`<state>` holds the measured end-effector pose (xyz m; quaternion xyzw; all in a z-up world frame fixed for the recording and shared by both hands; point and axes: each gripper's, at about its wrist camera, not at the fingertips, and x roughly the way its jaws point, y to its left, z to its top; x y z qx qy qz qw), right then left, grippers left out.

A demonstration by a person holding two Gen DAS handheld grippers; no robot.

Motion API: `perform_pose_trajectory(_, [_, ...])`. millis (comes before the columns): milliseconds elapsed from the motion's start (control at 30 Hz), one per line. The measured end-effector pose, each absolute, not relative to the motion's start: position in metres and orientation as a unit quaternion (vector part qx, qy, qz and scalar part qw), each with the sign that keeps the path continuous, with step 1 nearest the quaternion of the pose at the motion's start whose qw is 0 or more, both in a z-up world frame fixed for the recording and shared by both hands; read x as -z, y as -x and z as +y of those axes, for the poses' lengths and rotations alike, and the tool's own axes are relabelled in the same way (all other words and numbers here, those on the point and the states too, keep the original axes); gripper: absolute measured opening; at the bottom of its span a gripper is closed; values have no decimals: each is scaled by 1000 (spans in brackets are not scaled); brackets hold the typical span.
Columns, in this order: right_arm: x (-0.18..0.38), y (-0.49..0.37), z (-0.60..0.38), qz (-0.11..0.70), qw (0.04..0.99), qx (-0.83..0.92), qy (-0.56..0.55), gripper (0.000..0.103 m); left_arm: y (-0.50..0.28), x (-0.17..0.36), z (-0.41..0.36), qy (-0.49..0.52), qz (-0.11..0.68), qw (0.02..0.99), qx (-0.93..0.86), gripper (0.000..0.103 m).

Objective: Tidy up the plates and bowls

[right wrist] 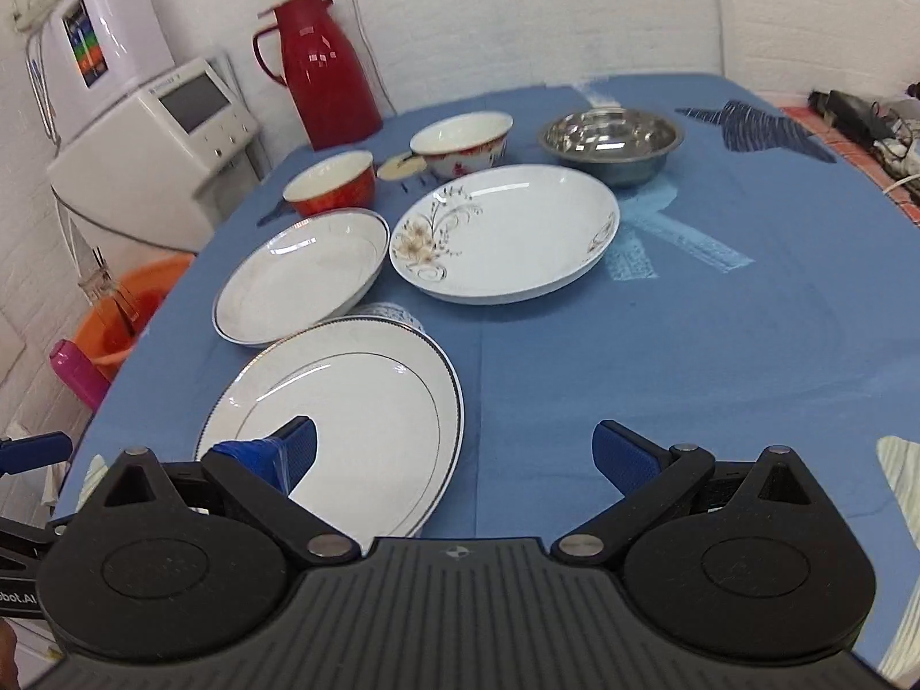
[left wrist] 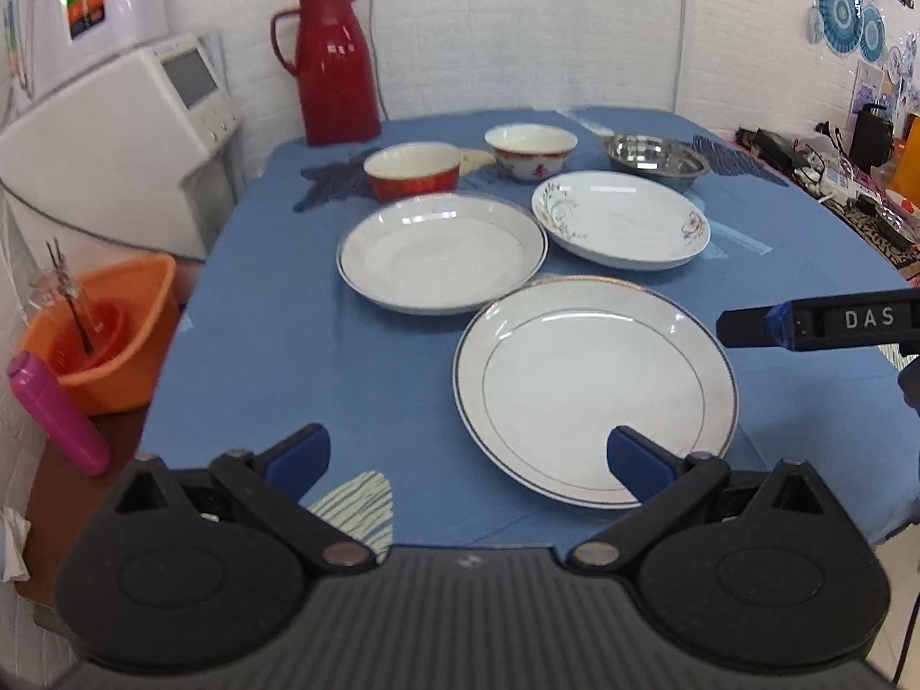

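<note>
Both grippers hover at the near table edge, jaws spread wide, nothing held: left gripper [left wrist: 468, 457], right gripper [right wrist: 454, 454]. Nearest dish is the big rimmed plate [left wrist: 595, 385], on the blue tablecloth [left wrist: 276, 345]. Behind it sit the silver-rim plate [left wrist: 441, 253] and the floral plate [left wrist: 621, 219], just beside each other. Farther back: red bowl [left wrist: 413, 171], patterned bowl [left wrist: 530, 150], steel bowl [left wrist: 655, 156]. Red thermos [left wrist: 336, 63] stands at the far edge.
</note>
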<state>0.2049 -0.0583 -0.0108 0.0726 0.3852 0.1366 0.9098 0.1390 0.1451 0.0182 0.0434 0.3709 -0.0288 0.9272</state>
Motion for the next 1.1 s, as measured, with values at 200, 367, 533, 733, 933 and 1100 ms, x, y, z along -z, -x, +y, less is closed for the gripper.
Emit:
perform_pose_trajectory(200, [34,-246,-40,469,872,-118,-76,88,-194,20,175,36,461,886,30,102])
perform_pose_trajectory(367, [44,-260,-35,490,862,-107,-72,89,-213,29,175,51,471,879,47,80])
perform_pose_trajectory(533, [46,-258,-23,487,867,-104,-28,91,-226,33,168,42,485,872,49,60])
perform_pose_trajectory(733, [48,-255,-13,493,866,-83,8,91,-227,32,164,40,481,874,45,60])
perform_pose_trajectory(933, [45,-246,-4,479,865,-148,-7,84,-226,32,160,25,474,879,42,48])
perform_pose_trajectory(1100, [40,-240,-9,462,876,-136,-25,36,-225,32,159,51,475,877,57,24])
